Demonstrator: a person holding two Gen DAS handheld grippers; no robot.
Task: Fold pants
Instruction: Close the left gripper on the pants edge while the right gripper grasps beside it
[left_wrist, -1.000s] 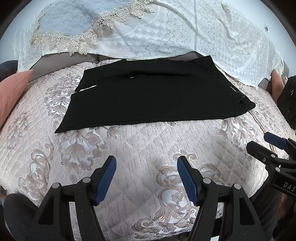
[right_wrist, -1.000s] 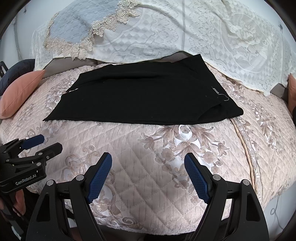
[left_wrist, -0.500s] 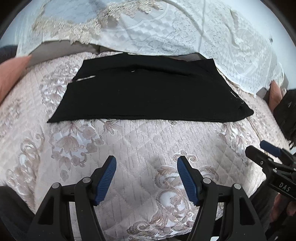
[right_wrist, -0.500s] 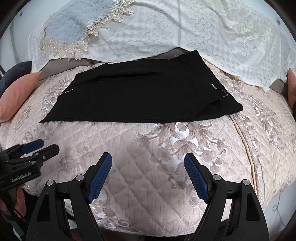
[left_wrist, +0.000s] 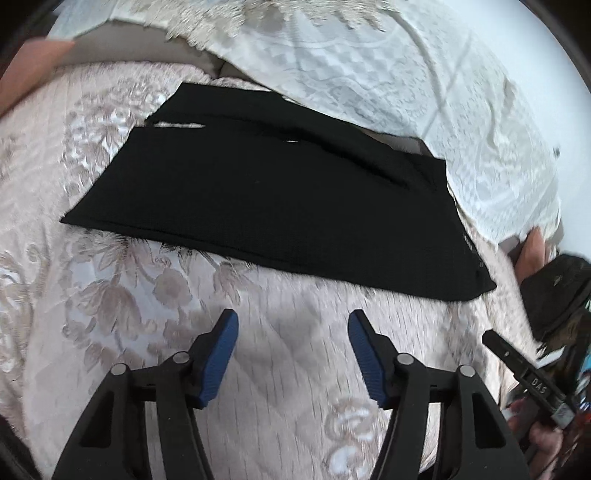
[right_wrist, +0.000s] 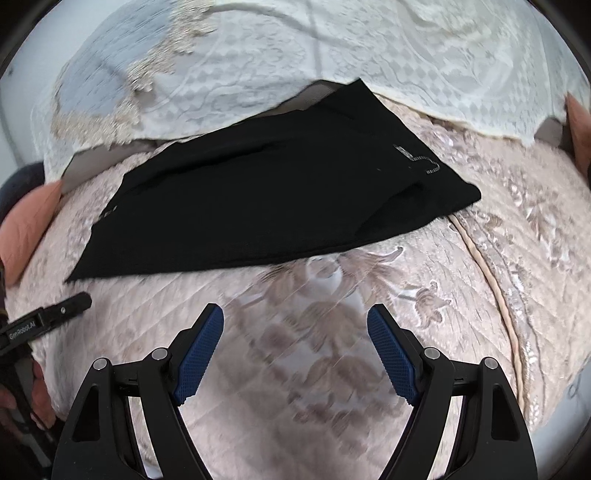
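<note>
Black pants lie flat across the bed, folded lengthwise, leg ends at the left and waist at the right. They also show in the right wrist view, with a small label near the waist. My left gripper is open and empty, a little short of the pants' near edge. My right gripper is open and empty, just short of the near edge below the waist half. Each gripper's tip shows at the edge of the other's view.
The bed has a pink quilted floral cover. A white lace cover drapes the headboard behind the pants. Pink pillows lie at the left and the far right. The bed edge with a piped seam runs at the right.
Both grippers have moved forward toward the pants, so the pants look larger and closer. The views have tilted. Both grippers stay open. The pants have not moved.
</note>
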